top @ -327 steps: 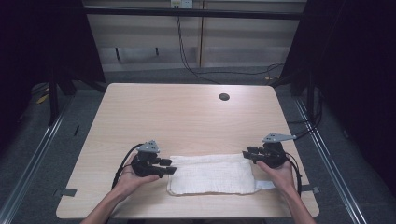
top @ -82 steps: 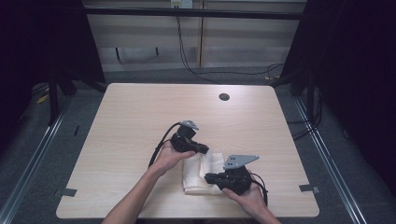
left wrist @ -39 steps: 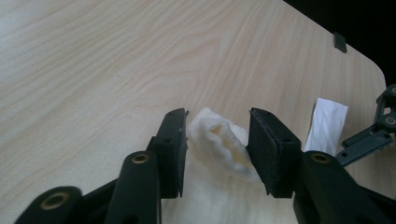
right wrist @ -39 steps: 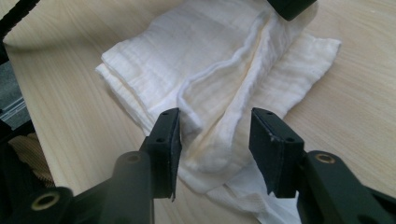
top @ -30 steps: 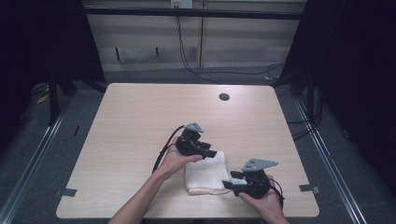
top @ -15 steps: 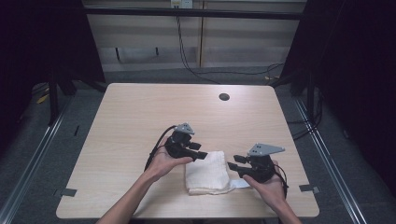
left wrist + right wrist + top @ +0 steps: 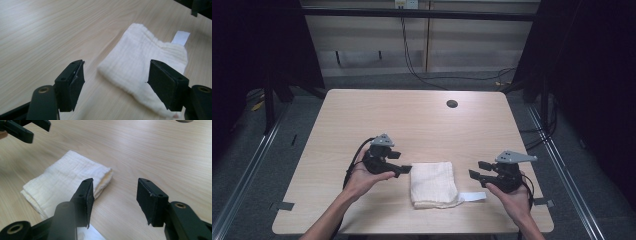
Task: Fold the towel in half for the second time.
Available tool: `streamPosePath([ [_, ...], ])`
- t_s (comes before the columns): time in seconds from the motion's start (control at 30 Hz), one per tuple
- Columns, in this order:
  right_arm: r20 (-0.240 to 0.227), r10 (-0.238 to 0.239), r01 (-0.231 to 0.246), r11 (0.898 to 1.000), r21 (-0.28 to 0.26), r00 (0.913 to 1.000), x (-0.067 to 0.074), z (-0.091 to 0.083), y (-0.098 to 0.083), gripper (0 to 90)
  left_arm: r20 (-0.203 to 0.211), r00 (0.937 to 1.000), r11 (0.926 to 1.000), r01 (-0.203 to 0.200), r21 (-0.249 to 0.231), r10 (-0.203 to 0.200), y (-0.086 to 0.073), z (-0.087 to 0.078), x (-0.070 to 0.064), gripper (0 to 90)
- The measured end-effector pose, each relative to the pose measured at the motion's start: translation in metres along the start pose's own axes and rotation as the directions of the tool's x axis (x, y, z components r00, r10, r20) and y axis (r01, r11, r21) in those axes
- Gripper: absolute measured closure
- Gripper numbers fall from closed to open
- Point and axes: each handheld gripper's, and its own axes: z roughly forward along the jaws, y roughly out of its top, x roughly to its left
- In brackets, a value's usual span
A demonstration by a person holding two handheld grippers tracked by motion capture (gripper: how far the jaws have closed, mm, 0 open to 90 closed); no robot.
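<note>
Item: folded cloth [image 7: 432,183], cream, waffle-textured. Lies flat on the desk [image 7: 412,125] toward its 6 o'clock edge, between the two grippers and touched by neither. Layered edges sit squared over one another, which suggests a completed fold set down to rest. A white label [image 7: 473,197] pokes out from under its corner at 4 o'clock.

Item: left gripper [image 7: 404,169]. Held in the left hand [image 7: 362,177] at the cloth's 9 o'clock, tips just beside its edge. Jaws have just been opening and now stand wide apart with nothing pressed between them; the cloth merely lies beyond the gap. Judged a release.

Item: right gripper [image 7: 477,170]. Held in the right hand [image 7: 512,200] at the cloth's 3 o'clock, apart from it. Jaws have just been opening, stand moderately wide, hold nothing; bare desk shows between them.

Item: dark round hole [image 7: 452,104], far side of desk, 12 o'clock.

View notes: the high view gives the layout, both hands flanking the cloth. The left gripper view [image 7: 115,82] shows the weave and the label's far end; the right gripper view [image 7: 112,200] shows the stacked fold layers at the cloth's side edge [image 7: 106,181], unreadable from above.
</note>
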Motion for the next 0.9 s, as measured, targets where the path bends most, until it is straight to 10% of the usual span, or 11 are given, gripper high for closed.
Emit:
streamPosePath([
  [0.33, 0.029, 0.033, -0.033, 0.999, -0.007, 0.999, -0.011, -0.015, -0.021, 45.5, -0.083, 0.9963, 0.9993, 0.023, 0.029, -0.021, -0.037, -0.031, 0.013, 27.6],
  [0.5, 0.066, 0.053, -0.051, 0.999, -0.018, 0.9965, -0.02, -0.025, -0.027, 43.0, -0.161, 0.9864, 0.9991, 0.03, -0.029, -0.034, -0.054, -0.05, 0.013, 29.0],
  [0.9, 0.104, 0.076, -0.072, 0.997, -0.041, 0.9917, -0.035, -0.032, -0.041, 39.0, -0.17, 0.9775, 0.9915, 0.118, -0.055, -0.125, -0.101, -0.077, 0.01, 27.3],
])
